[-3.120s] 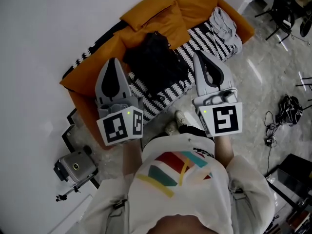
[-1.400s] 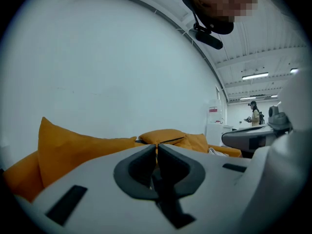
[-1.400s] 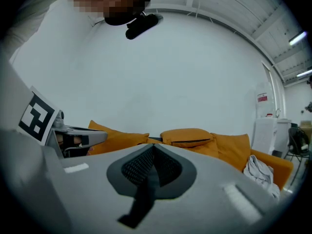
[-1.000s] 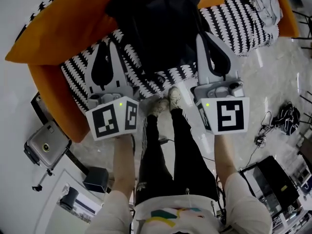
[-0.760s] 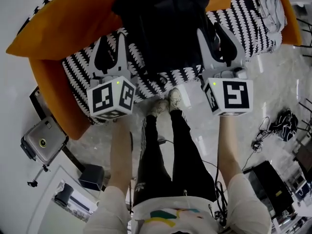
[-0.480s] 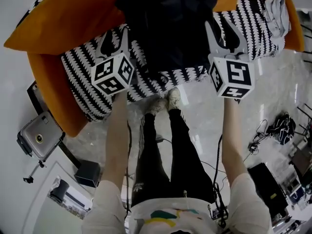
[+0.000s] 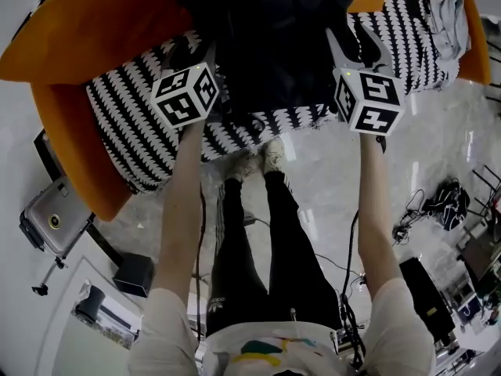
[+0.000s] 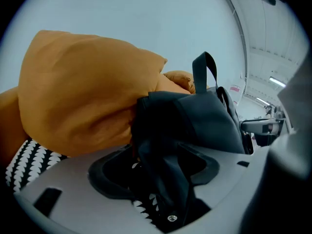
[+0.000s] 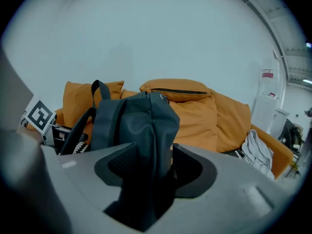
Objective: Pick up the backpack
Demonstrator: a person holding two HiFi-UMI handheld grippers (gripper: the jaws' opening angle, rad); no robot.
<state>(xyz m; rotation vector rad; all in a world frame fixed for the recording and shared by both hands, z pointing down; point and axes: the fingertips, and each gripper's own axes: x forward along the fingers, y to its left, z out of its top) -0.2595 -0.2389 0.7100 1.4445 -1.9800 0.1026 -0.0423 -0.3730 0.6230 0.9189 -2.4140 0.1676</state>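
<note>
- Person's forearms (image 7: 182,186) are reaching forward over the pale floor (image 7: 438,131); light shoes (image 7: 262,157) are standing just before the sofa edge.
- Left gripper (image 8: 163,179) is pinching a dark fold of the backpack (image 7: 274,45) between its pads, at the bag's left side; its marker cube (image 7: 185,94) is facing up.
- Right gripper (image 9: 148,179) is gripping the bag's right side, with black fabric filling the gap between its pads.
- The backpack is sitting upright on the black-and-white patterned cover (image 7: 133,108), between the two grippers, with its top loop standing up.
- Orange cushions (image 8: 83,106) are pressing against the bag from behind.
- Grey garment (image 7: 450,14) is lying at the sofa's right end.
- White wall (image 9: 146,33) is rising behind.
</note>
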